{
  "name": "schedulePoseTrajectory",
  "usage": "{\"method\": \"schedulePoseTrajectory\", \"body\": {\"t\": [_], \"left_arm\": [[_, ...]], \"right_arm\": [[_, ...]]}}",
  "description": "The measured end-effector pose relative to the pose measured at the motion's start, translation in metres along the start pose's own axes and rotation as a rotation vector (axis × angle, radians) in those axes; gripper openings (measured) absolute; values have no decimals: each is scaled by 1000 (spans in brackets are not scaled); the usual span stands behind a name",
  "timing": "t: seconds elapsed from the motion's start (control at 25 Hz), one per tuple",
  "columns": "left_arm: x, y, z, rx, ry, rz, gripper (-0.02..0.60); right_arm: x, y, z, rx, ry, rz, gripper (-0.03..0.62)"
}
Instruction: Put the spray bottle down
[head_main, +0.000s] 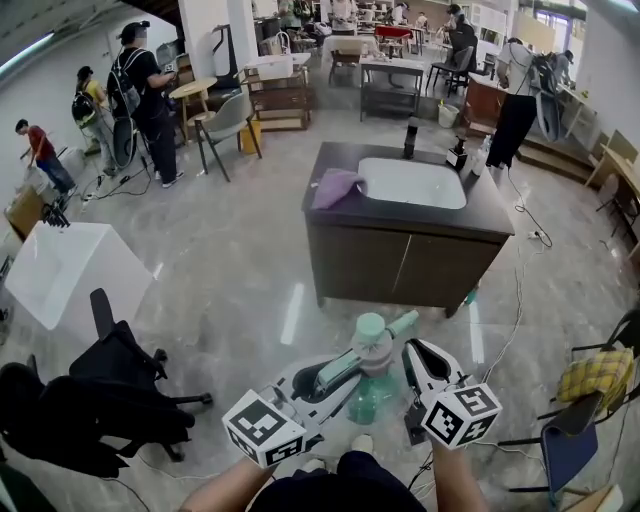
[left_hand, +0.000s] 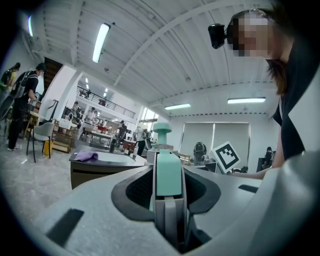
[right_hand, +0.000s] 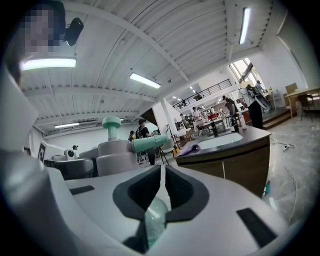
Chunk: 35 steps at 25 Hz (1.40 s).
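Polished grey floor (head_main: 230, 290) fills a big open hall, with people standing and working along the far edge from nine to one o'clock. From the head view we see a dark worktop (head_main: 490, 215) with a white basin (head_main: 410, 183) at twelve to one o'clock. A purple cloth (head_main: 335, 187) lies on its left end and a few bottles stand along its back edge. A black chair (head_main: 115, 375) sits at eight o'clock. At six o'clock, close to our body, we hold the spray bottle (head_main: 372, 345) upright in the air above the floor, well apart from the worktop. The left claw (head_main: 340, 375) comes in from seven o'clock and the right claw (head_main: 418, 362) from five o'clock, both on the bottle.

From the left gripper view, we look level along the left claw. Its jaws pinch the mint-green lever of the spray bottle (left_hand: 169, 172), and the round mint cap rises just above at twelve o'clock. The worktop (left_hand: 100, 167) with the cloth (left_hand: 86, 156) shows at nine o'clock.

From the right gripper view, the right claw's jaws press on the clear green body of the spray bottle (right_hand: 155, 220). The grey head and mint nozzle stand at ten o'clock. The worktop (right_hand: 235, 150) lies at three o'clock.
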<state>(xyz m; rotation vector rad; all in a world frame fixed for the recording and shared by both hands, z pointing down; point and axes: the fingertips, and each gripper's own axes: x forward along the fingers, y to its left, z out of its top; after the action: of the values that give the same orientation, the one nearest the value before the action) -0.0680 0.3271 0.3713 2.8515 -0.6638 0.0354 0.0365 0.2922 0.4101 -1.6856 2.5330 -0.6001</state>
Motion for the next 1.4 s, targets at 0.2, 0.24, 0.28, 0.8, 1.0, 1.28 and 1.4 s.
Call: {"method": "schedulePoseTrajectory", "body": {"t": [0.2,0.24,0.28,0.8,1.0,1.28,1.4], "left_arm": [[33,4,5,8,2,3,117],[40,4,7,10,1,4,117],[46,4,9,11,0,6,117],[98,16,12,14,-14,66,117],[108,15,10,13,-4,77,117],[111,19,13,19,-11,89,117],[115,23,13,15,-11,90,117]], "right_arm": [[7,-25,12,-5,5,17,9],[8,-30,16,-7,2,22,9],[9,-34,20,-10,-1,27,9],[31,-79,38,-27,16,95,9],[35,-90,39,-21,21,109,9],[43,-89,40,-27,30,129,9],[46,-92,41,-30,33,126,9]]}}
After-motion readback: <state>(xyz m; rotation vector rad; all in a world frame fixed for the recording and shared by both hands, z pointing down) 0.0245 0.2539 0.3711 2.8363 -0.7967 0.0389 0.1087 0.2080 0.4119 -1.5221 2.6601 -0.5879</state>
